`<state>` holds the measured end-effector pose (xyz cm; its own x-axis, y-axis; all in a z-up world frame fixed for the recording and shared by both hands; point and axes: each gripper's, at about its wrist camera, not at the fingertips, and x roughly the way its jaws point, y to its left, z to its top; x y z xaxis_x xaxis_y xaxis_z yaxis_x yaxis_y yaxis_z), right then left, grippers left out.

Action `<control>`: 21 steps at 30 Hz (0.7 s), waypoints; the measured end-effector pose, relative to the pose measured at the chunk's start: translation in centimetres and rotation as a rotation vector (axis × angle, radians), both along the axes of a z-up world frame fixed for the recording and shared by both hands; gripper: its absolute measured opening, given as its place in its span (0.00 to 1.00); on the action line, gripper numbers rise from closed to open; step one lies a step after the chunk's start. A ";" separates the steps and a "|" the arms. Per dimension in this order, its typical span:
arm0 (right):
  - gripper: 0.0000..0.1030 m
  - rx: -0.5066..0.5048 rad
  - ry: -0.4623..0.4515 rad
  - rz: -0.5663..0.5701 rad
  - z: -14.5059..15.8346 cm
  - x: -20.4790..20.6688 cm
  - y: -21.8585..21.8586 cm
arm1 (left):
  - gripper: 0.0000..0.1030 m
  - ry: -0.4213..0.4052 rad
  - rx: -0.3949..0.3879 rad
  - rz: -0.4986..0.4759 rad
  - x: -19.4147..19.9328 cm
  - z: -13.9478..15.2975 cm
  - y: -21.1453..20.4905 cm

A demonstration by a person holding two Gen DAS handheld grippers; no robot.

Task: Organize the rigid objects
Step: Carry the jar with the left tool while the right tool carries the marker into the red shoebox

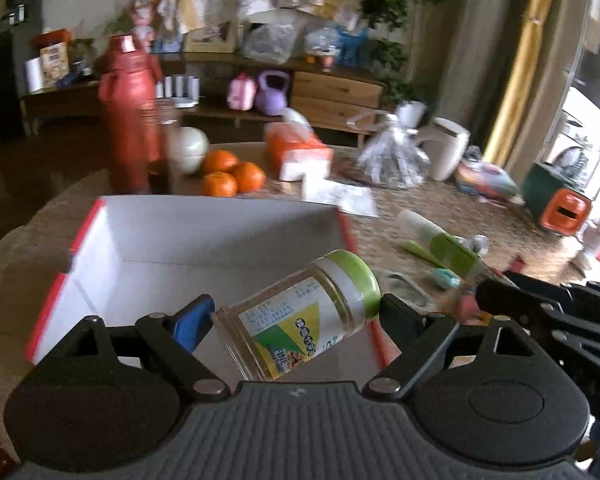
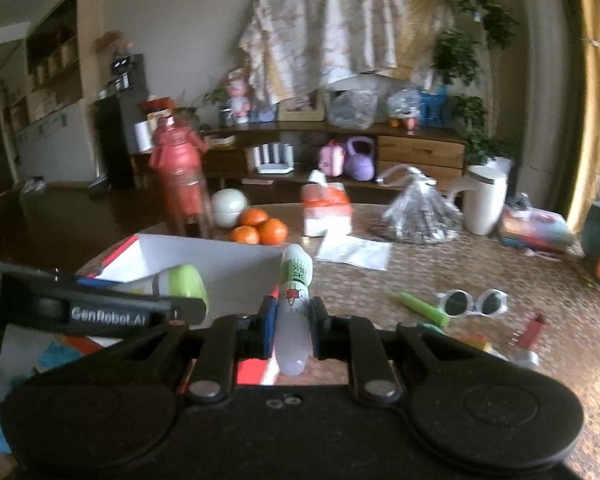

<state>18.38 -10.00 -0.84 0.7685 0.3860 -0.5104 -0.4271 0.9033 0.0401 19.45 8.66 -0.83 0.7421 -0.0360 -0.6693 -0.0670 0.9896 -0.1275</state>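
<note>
A clear jar (image 1: 300, 320) with a green lid lies tilted between the fingers of my left gripper (image 1: 294, 310). The blue pad presses its base and the other finger presses its lid. It hangs over the open white box (image 1: 204, 232) with red edges. My right gripper (image 2: 294, 312) is shut on a white tube (image 2: 296, 276) with a green label, at the box's right rim (image 2: 204, 256). The jar's lid (image 2: 184, 282) and one finger (image 2: 140, 308) of the left gripper show at the left of the right wrist view. The tube (image 1: 440, 240) also shows in the left wrist view.
Behind the box stand a red bottle (image 1: 128, 112), a white round pot (image 1: 188, 148), oranges (image 1: 232, 176) and an orange tissue pack (image 1: 296, 152). Further right are a crinkled plastic bag (image 1: 392, 156) and a white jug (image 1: 448, 152). White sunglasses (image 2: 472, 302) and a green marker (image 2: 424, 306) lie on the table.
</note>
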 end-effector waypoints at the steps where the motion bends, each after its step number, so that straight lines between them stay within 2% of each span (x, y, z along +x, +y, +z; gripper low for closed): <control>1: 0.16 -0.009 0.003 0.005 -0.2 0.3 0.7 | 0.87 0.004 0.005 0.012 0.2 -0.1 0.7; 9: 0.16 -0.063 0.053 0.083 -2.0 2.1 5.9 | 0.87 0.077 0.070 0.069 3.1 -2.0 5.2; 14: 0.16 -0.119 0.086 0.138 -3.6 2.8 9.0 | 0.87 0.168 0.101 0.089 5.8 -4.3 6.9; 21: 0.16 -0.154 0.149 0.170 -5.1 4.5 11.3 | 0.87 0.263 0.135 0.067 8.4 -6.7 7.9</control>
<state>22.89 1.31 -5.94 0.6113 0.4122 -0.6755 -0.5731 0.8193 -0.0187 27.90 16.55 -7.56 0.5403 0.1100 -0.8342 -0.1462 0.9886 0.0357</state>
